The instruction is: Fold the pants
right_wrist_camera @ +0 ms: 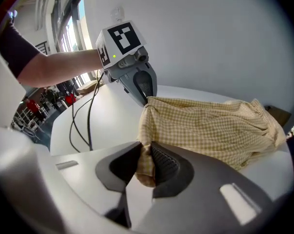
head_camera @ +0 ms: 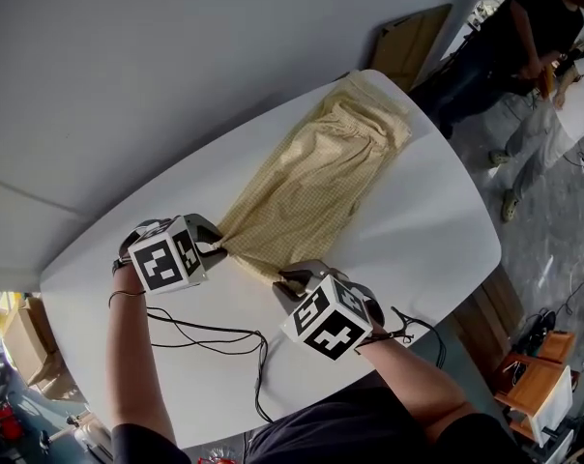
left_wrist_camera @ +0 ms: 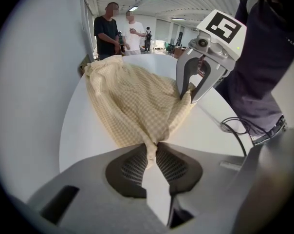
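Note:
Pale yellow checked pants (head_camera: pixel 311 177) lie stretched along the white oval table (head_camera: pixel 437 249), waistband at the far end. My left gripper (head_camera: pixel 215 249) is shut on the near hem's left corner, and the cloth (left_wrist_camera: pixel 132 101) bunches into a thin twist between its pads (left_wrist_camera: pixel 169 165). My right gripper (head_camera: pixel 290 280) is shut on the hem's right corner, with a fold of fabric (right_wrist_camera: pixel 210 126) pinched between its pads (right_wrist_camera: pixel 164 162). Both near corners are raised a little off the table. Each gripper shows in the other's view: the right gripper (left_wrist_camera: pixel 190 95) and the left gripper (right_wrist_camera: pixel 145 99).
Black cables (head_camera: pixel 205 336) trail over the near part of the table. A grey wall runs along the table's left side. Cardboard (head_camera: pixel 408 42) leans at the far end. People (head_camera: pixel 524 37) stand beyond the table, and a wooden stool (head_camera: pixel 539 375) sits on the floor to the right.

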Demonstrator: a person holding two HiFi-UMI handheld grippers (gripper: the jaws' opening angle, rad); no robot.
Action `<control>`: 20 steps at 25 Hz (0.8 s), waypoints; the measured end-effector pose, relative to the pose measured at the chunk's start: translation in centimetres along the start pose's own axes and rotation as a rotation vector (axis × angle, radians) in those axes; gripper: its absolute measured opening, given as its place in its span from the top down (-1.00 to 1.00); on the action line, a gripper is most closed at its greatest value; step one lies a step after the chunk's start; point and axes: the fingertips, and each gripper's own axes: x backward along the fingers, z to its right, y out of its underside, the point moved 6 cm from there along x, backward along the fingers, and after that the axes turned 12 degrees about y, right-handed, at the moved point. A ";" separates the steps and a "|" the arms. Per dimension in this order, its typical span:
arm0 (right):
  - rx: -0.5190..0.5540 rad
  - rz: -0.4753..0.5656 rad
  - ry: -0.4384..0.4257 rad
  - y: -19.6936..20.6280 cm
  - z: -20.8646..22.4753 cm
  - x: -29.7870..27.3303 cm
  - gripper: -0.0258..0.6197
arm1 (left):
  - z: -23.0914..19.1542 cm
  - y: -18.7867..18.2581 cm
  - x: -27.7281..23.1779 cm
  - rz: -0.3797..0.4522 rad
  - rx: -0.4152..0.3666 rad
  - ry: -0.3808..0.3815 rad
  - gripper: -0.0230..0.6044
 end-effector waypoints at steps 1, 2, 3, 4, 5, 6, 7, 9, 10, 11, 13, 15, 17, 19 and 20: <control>0.000 0.003 -0.025 0.0 -0.8 0.4 0.73 | 1.0 0.4 0.3 -0.005 0.009 0.006 0.75; -0.002 0.007 -0.050 0.0 -1.6 0.9 0.73 | 2.0 0.7 0.6 -0.007 0.018 0.010 0.75; -0.004 0.010 -0.075 0.0 -2.3 1.4 0.73 | 3.1 1.0 0.9 -0.007 0.027 0.012 0.75; -0.005 0.014 -0.099 0.0 -3.1 1.9 0.73 | 4.1 1.3 1.1 -0.008 0.036 0.014 0.75; -0.006 0.017 -0.123 0.0 -3.9 2.3 0.73 | 5.2 1.7 1.3 -0.010 0.045 0.016 0.75; -0.006 0.019 -0.147 0.0 -4.7 2.8 0.73 | 6.3 2.1 1.5 -0.014 0.052 0.017 0.75; -0.006 0.021 -0.171 0.0 -5.6 3.3 0.73 | 7.5 2.5 1.7 -0.019 0.058 0.019 0.75; -0.008 0.018 -0.219 0.2 -7.4 4.2 0.73 | 9.8 3.3 2.1 -0.029 0.075 0.028 0.75; -0.007 0.018 -0.242 0.3 -8.3 4.6 0.73 | 10.8 3.6 2.3 -0.032 0.087 0.035 0.75; -0.002 0.021 -0.263 0.3 -9.2 5.0 0.73 | 11.8 4.0 2.6 -0.035 0.099 0.045 0.75; 0.007 0.033 -0.301 0.2 -10.5 5.7 0.73 | 13.5 4.4 3.2 -0.043 0.120 0.061 0.75; 0.001 0.038 -0.331 0.2 -11.0 6.6 0.73 | 14.4 4.0 4.3 -0.047 0.131 0.059 0.75; -0.009 0.054 -0.348 -0.2 -10.6 7.6 0.73 | 14.6 2.9 5.6 -0.042 0.128 0.036 0.75; -0.021 0.079 -0.355 -0.7 -9.6 8.5 0.73 | 14.4 1.6 6.9 -0.033 0.114 0.003 0.75; -0.024 0.092 -0.353 -1.1 -9.1 8.9 0.73 | 14.1 0.9 7.5 -0.029 0.107 -0.013 0.75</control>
